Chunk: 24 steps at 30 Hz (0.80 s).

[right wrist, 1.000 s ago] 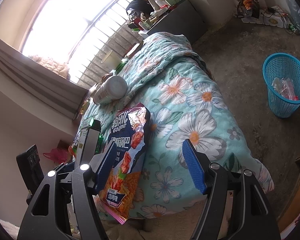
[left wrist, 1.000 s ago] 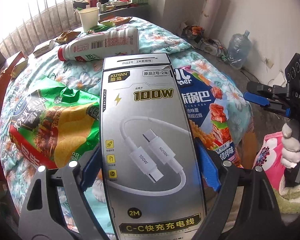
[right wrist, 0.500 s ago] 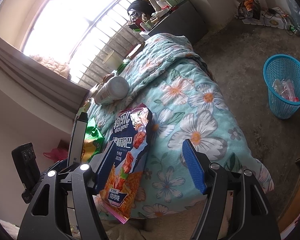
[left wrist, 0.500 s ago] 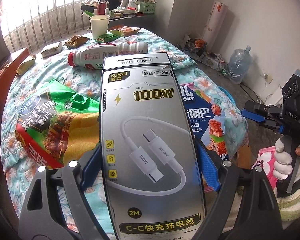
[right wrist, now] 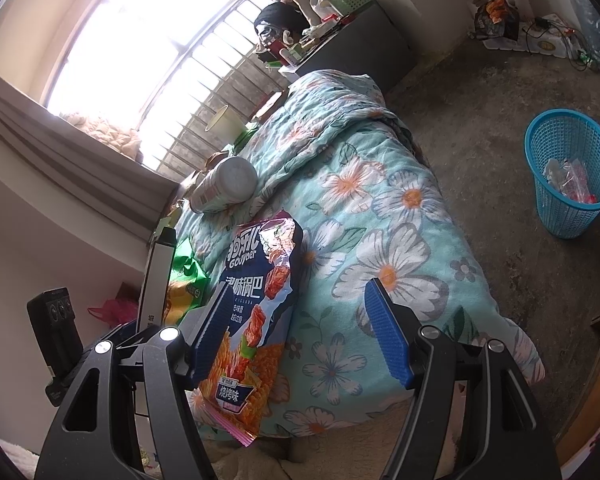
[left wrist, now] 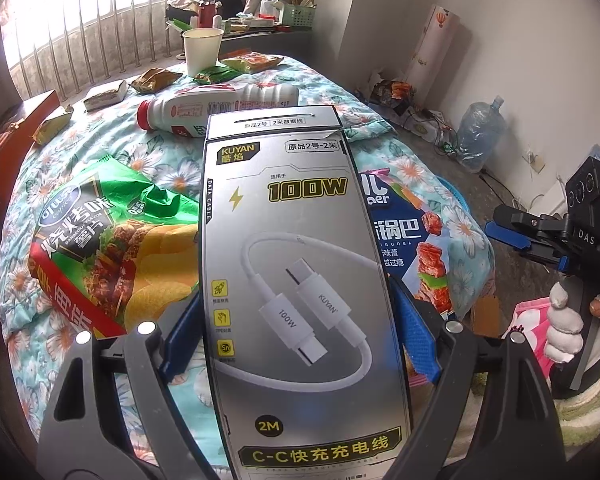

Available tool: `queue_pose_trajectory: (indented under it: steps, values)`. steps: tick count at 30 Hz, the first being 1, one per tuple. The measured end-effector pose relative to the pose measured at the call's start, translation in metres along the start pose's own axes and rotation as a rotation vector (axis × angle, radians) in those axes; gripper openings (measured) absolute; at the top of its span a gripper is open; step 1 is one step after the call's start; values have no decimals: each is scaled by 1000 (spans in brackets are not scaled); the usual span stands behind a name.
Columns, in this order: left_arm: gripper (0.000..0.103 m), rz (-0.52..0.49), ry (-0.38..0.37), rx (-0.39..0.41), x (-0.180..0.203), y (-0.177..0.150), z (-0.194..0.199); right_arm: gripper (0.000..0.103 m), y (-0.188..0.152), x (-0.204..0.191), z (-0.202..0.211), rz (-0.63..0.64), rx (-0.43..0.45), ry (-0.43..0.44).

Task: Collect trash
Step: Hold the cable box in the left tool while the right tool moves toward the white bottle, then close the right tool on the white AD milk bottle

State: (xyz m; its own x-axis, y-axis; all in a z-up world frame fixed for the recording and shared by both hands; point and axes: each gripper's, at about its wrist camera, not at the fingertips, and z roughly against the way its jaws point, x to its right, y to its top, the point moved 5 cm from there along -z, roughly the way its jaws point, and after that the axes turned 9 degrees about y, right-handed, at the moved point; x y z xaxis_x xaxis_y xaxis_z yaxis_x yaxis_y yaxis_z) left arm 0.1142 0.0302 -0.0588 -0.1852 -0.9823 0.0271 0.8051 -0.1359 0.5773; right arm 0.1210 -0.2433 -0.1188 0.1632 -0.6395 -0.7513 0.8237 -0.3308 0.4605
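My left gripper (left wrist: 296, 336) is shut on a silver cable box (left wrist: 296, 280) and holds it upright above the bed's near edge; the box also shows edge-on in the right wrist view (right wrist: 156, 280). A blue snack bag (right wrist: 256, 312) lies on the floral quilt (right wrist: 380, 208) just ahead of my right gripper (right wrist: 296, 328), which is open and empty, its left finger beside the bag. A green chip bag (left wrist: 104, 248), a white bottle (left wrist: 220, 110) and a paper cup (left wrist: 202, 54) lie farther on the bed. A blue waste basket (right wrist: 572, 176) stands on the floor at right.
Small wrappers (left wrist: 152, 80) lie near the bed's far side. A cluttered dark desk (right wrist: 352, 52) stands by the barred window. A water jug (left wrist: 480, 136) and cables sit by the wall. A red box (left wrist: 8, 148) is at the bed's left.
The left gripper with the box has risen and drawn back a little, so more of the bed shows. The right gripper has barely moved.
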Motion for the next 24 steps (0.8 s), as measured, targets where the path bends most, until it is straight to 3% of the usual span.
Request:
queue_pose_trajectory:
  steps: [7,12,15,18,24]
  values:
    - [81,8,-15,0,-1,1,-2,66,16,-10,6,78,16,-49]
    - [81,37,-32,2,-9,0,-3,67,56,-44,-7,258,-12,-71]
    - [81,55,-52,6,-13,-3,-3,78,82,-81,-39,418,-86,-60]
    - [81,73,-67,13,-19,-4,-3,82,101,-120,-90,591,-199,-37]
    - [81,106,-96,16,-33,-9,-2,82,112,-166,-201,781,-429,-34]
